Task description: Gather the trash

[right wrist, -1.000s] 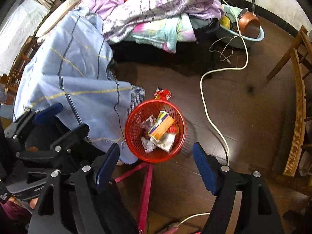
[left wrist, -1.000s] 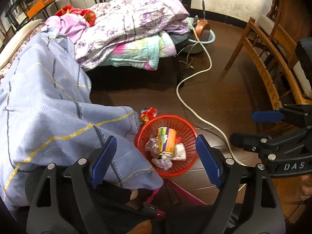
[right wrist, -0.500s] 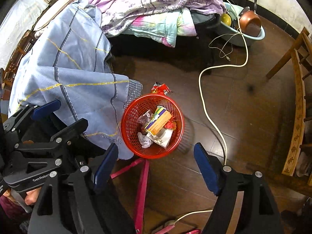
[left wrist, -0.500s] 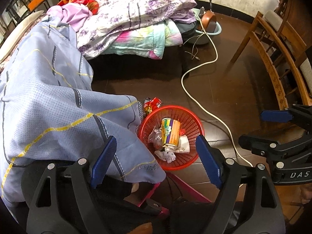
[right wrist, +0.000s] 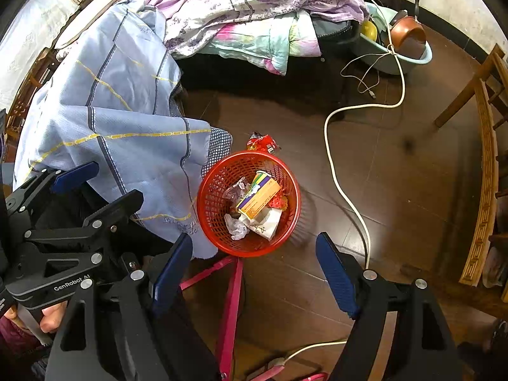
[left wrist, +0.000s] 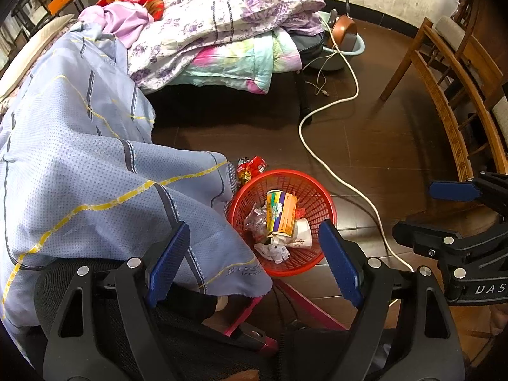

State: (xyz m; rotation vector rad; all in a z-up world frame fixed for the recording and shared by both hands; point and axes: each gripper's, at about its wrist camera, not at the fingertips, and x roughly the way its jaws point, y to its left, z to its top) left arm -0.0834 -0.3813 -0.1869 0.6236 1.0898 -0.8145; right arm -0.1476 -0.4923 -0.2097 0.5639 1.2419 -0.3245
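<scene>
Red snack wrapper (left wrist: 250,169) is seen on the floor, touching the far rim of the red basket (left wrist: 328,204). Both left gripper (left wrist: 254,265) and right gripper (right wrist: 254,268) are held wide apart, empty. Approach is best made from the far side, clear of the blue sheet (left wrist: 95,165).

red wrapper (left wrist: 249,167) — partly behind basket (left wrist: 320,190) | blue sheet (left wrist: 95,165) — cut off at left edge

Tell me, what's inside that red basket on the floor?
The basket holds a yellow-and-purple carton, a clear plastic wrapper, crumpled white paper, a white paper cup and a bit of red wrapper. Anything beneath that pile is covered.
</scene>
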